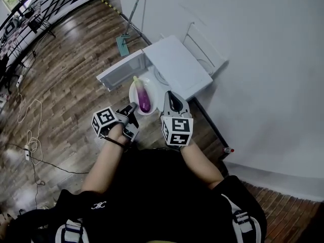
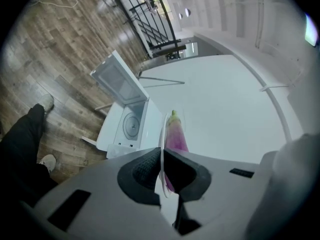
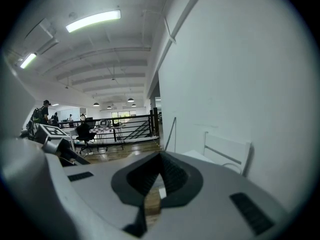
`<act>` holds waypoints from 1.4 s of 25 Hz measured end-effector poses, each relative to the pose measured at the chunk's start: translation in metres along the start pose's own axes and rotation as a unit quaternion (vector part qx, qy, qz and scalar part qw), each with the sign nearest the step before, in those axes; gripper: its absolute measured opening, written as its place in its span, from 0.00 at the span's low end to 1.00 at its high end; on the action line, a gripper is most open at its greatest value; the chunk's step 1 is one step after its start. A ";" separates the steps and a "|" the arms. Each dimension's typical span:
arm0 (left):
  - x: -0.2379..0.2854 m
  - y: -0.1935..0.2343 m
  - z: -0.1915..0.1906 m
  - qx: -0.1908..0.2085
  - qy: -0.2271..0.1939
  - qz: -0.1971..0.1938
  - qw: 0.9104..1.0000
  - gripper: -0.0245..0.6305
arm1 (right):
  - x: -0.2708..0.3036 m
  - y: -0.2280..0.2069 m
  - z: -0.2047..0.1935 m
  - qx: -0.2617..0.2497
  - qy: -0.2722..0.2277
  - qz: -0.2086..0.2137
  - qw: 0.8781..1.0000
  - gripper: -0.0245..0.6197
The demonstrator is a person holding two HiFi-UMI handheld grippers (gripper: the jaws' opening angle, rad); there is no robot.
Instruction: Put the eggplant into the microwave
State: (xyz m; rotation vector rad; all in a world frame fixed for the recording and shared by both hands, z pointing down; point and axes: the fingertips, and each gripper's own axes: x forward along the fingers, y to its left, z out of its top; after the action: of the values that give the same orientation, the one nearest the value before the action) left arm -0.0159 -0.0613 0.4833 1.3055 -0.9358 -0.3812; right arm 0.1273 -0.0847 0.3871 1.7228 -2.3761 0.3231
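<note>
- Left gripper (image 1: 132, 107) is clamped down on the near rim of a white plate (image 1: 153, 92). In the left gripper view its jaws (image 2: 161, 151) pinch the plate's thin edge (image 2: 163, 129) from both sides.
- The eggplant (image 1: 145, 100) is lying on that plate, purple with a pale green stem end pointing away from the person. From the left gripper view it (image 2: 176, 136) sits just right of the plate edge, reaching out past the jaws.
- The plate with the eggplant is up in the air, just in front of the microwave (image 1: 177, 65) and not inside it.
- The microwave is a white box low down by the wall. Its door (image 1: 121, 71) is swung open to the left, and the left gripper view looks into the cavity with its round turntable (image 2: 131, 125).
- Right gripper (image 1: 172, 96) hangs just right of the plate. Its jaws (image 3: 160, 156) are pressed together at the tips with nothing between them.
- Other stuff: a mop (image 1: 132, 14) leans on the wall beyond the microwave, and cables (image 1: 30, 125) lie on the wood floor (image 1: 66, 59) to the far left.
</note>
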 end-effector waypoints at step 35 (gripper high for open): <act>0.152 0.070 0.124 0.101 0.250 -0.017 0.963 0.06 | 0.162 0.005 -0.061 0.010 0.108 -0.180 0.978 0.05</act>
State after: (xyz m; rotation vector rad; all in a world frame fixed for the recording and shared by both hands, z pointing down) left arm -0.0379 -0.2315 0.6017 1.5118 -0.5328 0.0289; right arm 0.0742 -0.2131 0.4896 1.9680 -1.8724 0.4503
